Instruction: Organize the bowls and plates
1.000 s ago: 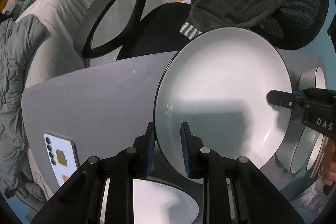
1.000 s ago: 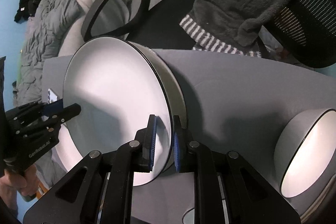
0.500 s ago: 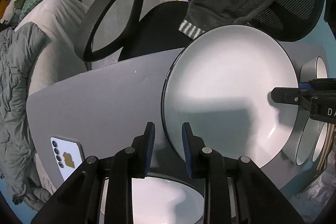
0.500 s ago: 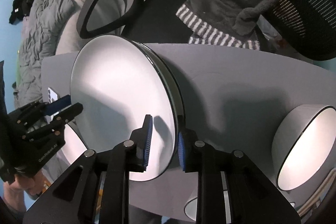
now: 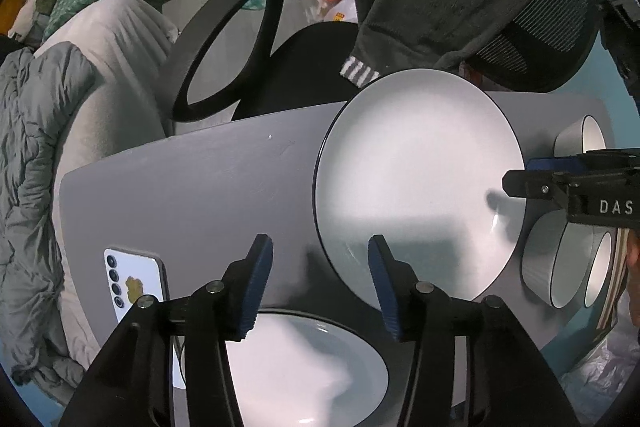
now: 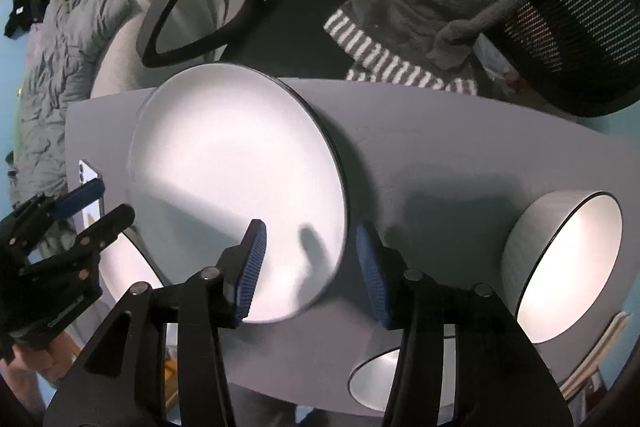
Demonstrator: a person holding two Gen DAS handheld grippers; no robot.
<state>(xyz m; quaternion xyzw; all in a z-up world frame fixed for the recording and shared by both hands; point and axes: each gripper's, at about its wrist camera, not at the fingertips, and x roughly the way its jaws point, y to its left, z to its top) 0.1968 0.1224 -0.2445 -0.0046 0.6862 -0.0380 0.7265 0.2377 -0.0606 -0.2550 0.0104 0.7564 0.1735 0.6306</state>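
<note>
Glossy round white plate [image 5: 416, 179] (thin dark rim) on matte grey table [image 5: 192, 187]

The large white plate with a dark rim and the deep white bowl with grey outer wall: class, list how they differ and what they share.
The large white plate with a dark rim is flat and shallow; the deep white bowl with grey outer wall is tall-sided. The plate is much wider across than the bowl. The plate lies at the middle of the grey table, the bowl nearer its right end. Both have white insides and thin dark rims.
</note>
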